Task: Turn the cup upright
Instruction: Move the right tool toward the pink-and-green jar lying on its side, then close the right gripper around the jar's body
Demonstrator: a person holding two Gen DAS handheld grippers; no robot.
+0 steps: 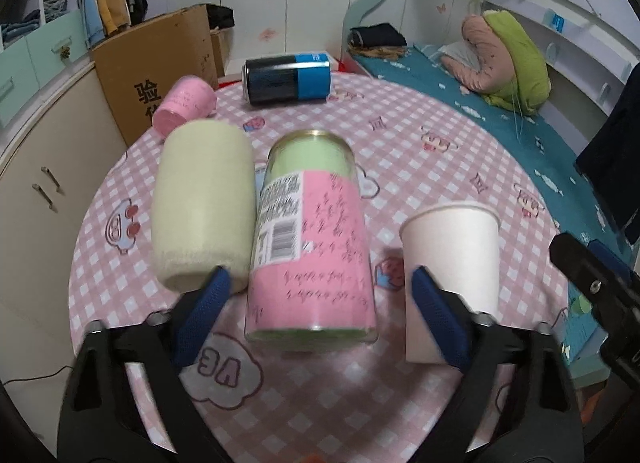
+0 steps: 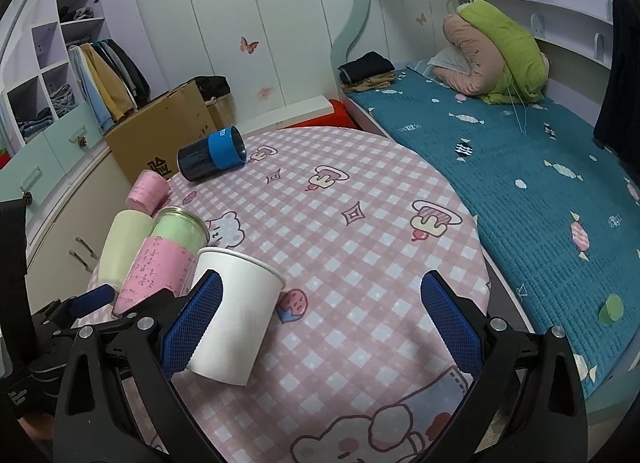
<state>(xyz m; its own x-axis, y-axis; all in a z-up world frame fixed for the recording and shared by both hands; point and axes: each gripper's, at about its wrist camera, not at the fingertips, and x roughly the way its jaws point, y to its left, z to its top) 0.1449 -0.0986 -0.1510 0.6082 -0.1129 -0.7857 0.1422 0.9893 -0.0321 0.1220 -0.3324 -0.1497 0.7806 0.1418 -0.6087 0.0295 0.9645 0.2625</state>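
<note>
One white cup (image 1: 452, 263) is standing upright; four containers are lying sideways on the counter (image 2: 360, 247). Both grippers' fingers (image 1: 438, 319) are spread apart; the cup's base is sitting hidden.

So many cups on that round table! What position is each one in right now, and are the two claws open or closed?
White paper cup: upright, mouth up.
Pink-and-green cup: on its side.
Cream cup: on its side.
Small pink cup: on its side.
Black-and-blue cup: on its side.
Left gripper: open, empty.
Right gripper: open, empty.

Soft, even indoor light, faint shadows, slight motion blur, strong fisheye bending with dark corners
</note>
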